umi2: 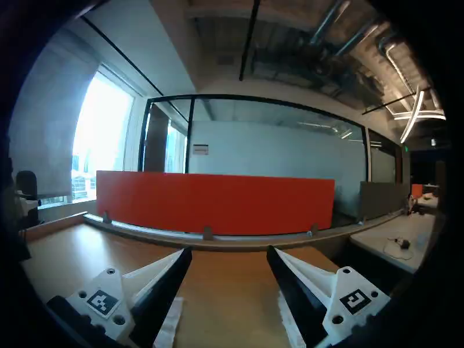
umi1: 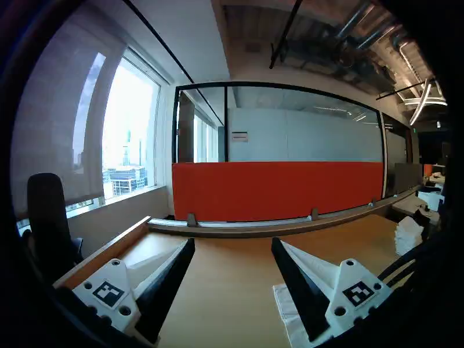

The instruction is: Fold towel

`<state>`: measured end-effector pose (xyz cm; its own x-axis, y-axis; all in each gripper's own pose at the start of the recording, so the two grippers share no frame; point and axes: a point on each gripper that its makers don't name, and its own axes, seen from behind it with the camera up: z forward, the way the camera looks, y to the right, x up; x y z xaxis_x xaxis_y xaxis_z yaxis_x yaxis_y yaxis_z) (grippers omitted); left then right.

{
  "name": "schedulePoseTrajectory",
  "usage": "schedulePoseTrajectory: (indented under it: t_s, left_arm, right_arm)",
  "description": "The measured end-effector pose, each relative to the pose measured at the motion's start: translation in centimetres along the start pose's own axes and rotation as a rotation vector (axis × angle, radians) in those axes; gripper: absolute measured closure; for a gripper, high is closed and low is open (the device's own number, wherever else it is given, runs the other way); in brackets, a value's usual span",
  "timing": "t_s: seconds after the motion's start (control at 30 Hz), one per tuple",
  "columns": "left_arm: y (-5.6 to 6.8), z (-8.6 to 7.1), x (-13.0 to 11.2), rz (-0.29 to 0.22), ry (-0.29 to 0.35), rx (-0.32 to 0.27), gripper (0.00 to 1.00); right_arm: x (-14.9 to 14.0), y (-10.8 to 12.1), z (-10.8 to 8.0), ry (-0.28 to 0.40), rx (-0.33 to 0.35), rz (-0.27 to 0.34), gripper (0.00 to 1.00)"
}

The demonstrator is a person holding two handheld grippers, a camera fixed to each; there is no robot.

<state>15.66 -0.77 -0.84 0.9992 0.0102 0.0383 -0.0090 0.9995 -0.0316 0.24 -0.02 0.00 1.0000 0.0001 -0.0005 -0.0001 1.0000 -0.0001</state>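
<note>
My left gripper [umi1: 232, 243] hovers open over a wooden desk [umi1: 232, 290], nothing between its fingers. A corner of the white towel [umi1: 283, 310] lies on the desk just under its right finger. My right gripper [umi2: 228, 252] is also open and empty above the same desk [umi2: 232, 296]. White towel cloth [umi2: 171, 321] peeks out beneath its left finger, and another strip of towel edge [umi2: 284, 316] shows beside its right finger. Most of the towel is hidden below both grippers.
An orange partition [umi1: 272, 188] with glass above closes the desk's far edge. A black chair [umi1: 49, 220] stands by the window on the left. White folded cloth [umi1: 409, 235] sits at the desk's right end. A neighbouring white desk [umi2: 394, 238] lies to the right.
</note>
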Motion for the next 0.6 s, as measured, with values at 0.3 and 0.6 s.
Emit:
schedulePoseTrajectory:
  t_s: [0.3,0.6]
  left_arm:
    - [0.2,0.2,3.7,0.033,-0.035,-0.047,0.02]
    - [2.5,0.4,3.4,0.065,-0.111,-0.168,0.02]
  right_arm:
    - [4.0,-0.4,0.0,0.003,0.010,0.005,0.00]
    - [3.1,-2.4,-0.2,-0.080,0.115,-0.042,0.00]
